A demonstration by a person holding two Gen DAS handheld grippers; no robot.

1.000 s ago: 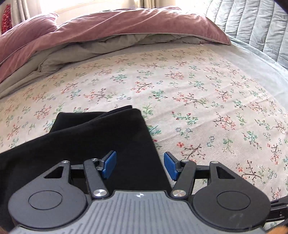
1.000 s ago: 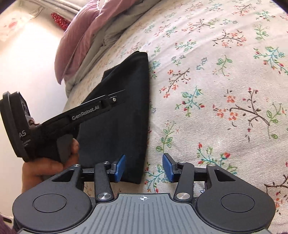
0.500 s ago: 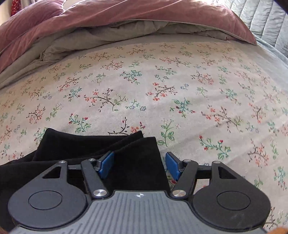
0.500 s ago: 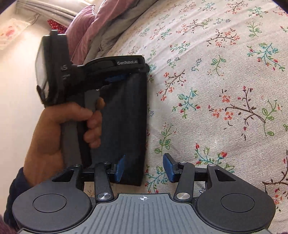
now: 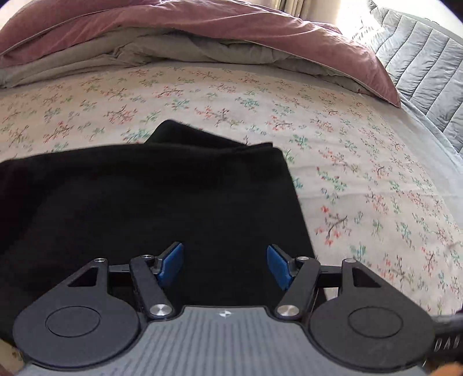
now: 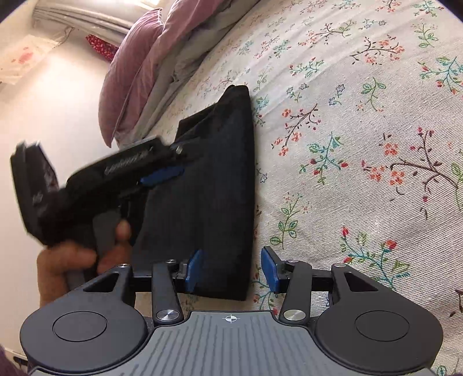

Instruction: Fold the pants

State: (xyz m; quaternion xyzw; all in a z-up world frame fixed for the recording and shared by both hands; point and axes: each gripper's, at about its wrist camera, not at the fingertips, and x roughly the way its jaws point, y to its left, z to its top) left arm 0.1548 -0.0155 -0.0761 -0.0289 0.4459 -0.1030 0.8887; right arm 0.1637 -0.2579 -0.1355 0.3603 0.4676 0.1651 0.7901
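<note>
Left wrist view: the left gripper (image 5: 225,267) hangs over folded black pants (image 5: 150,208), its blue pads (image 5: 170,261) standing well apart with nothing pinched between them; the dark cloth lies below and ahead of the jaws rather than in them. The pants spread from directly under the gripper away to its left, their folded right edge running forward just inside the right-hand pad. Ahead and to the right of the gripper stretches a floral bed sheet (image 5: 347,162). Farther ahead a mauve duvet (image 5: 202,26) is heaped over a grey blanket (image 5: 162,49), and a quilted grey cover (image 5: 422,57) lies at the far right.

Right wrist view: the right gripper (image 6: 230,270) is held low over the near end of the pants (image 6: 208,185), jaws partly open and gripping nothing; the near right corner of the folded cloth sits between the pads, closer to the left one, without either pad pressing on it. The pants run forward from the gripper in a long dark strip on the floral sheet (image 6: 361,115), which fills everything to the right. Ahead and to the left, blurred, the left gripper (image 6: 162,175) points across the pants, carried by a hand (image 6: 84,260) on its handle. Mauve pillows (image 6: 136,66) lie far ahead at the left
</note>
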